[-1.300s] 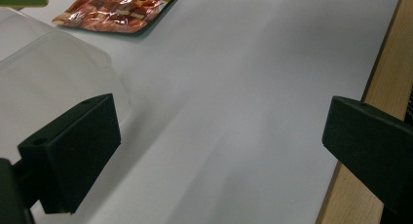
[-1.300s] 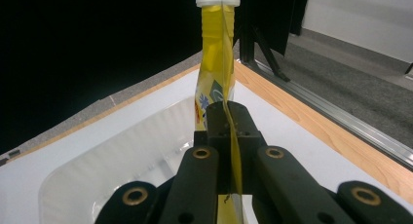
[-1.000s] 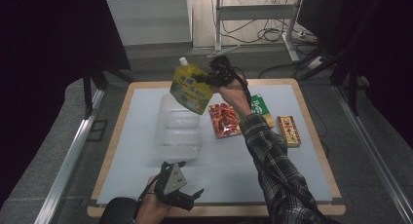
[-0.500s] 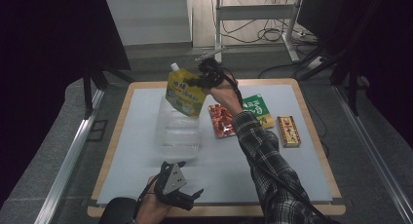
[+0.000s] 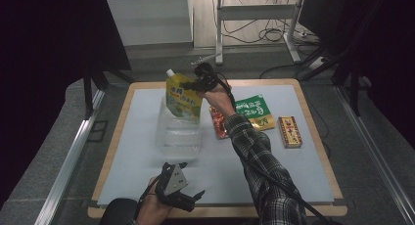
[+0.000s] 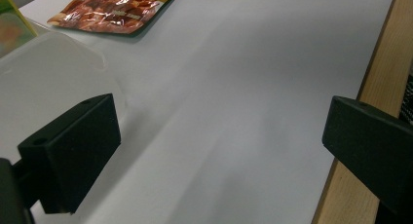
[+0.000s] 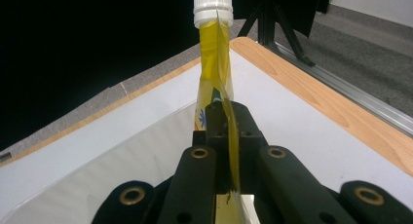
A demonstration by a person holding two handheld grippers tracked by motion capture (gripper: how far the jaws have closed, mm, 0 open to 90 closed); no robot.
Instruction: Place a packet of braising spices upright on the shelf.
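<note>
My left tongs (image 5: 188, 198) sit low at the near edge of the counter (image 5: 147, 151), jaws wide apart with nothing between them — in the left gripper view just bare white surface shows between the pads. Just beyond them stands a clear plastic container (image 5: 178, 132), its wall at the left of the left gripper view. My right tongs (image 5: 195, 85) are up above the container's far end, clamped on the edge of a yellow spout pouch (image 5: 182, 97); white cap (image 7: 213, 7) on top, pouch hanging upright with its lower part over or inside the container — can't tell which. In the right gripper view the pouch seam runs straight between the closed jaws. Right of the container a red snack packet (image 5: 220, 122) lies flat, then a green packet (image 5: 254, 111), then a small red-and-gold box (image 5: 289, 131), apart from the rest.
</note>
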